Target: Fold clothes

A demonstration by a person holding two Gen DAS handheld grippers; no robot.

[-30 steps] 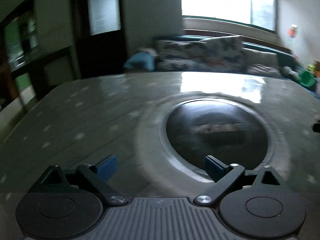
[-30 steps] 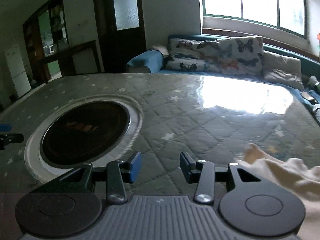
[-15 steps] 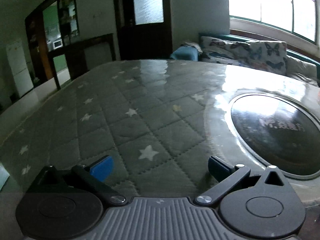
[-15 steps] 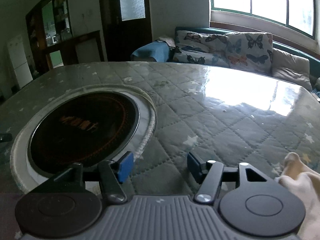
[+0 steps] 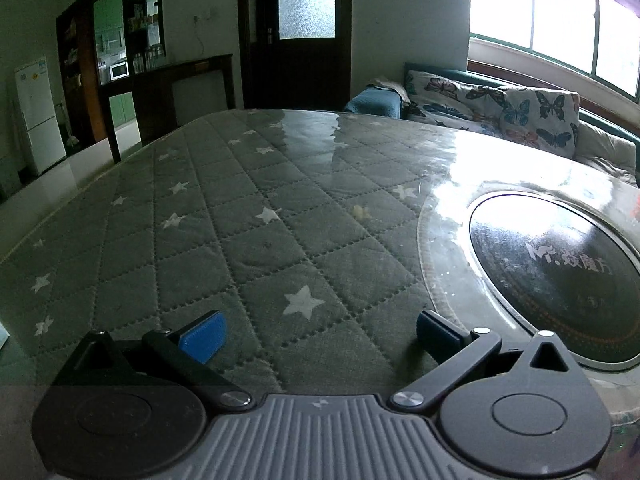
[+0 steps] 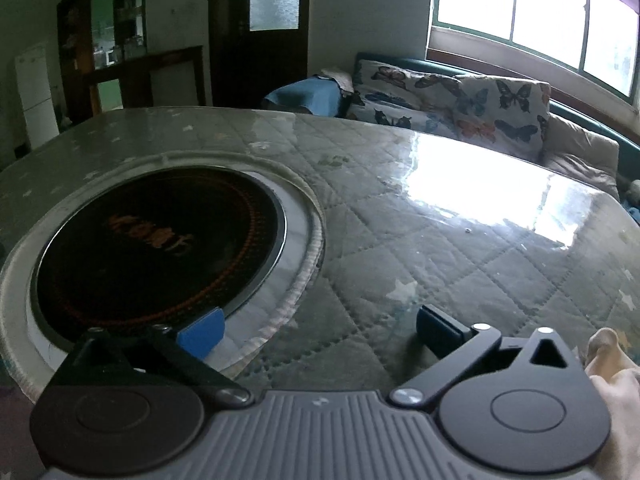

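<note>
Gaping right tool (image 6: 320, 330), opening, empty

A grey quilted table cover (image 5: 256, 240) with white stars lay under a glossy clear sheet. A round black hob (image 6: 160, 248) was set into the table, ringed by a pale rim. Beyond the far edge stood a sofa with butterfly cushions (image 5: 496, 108) and a blue cloth (image 6: 308, 96) on its left end. A dark door (image 5: 296, 32) stood behind, a white fridge (image 5: 38, 116) far left, and bright windows (image 6: 536, 20) on the right.
</note>
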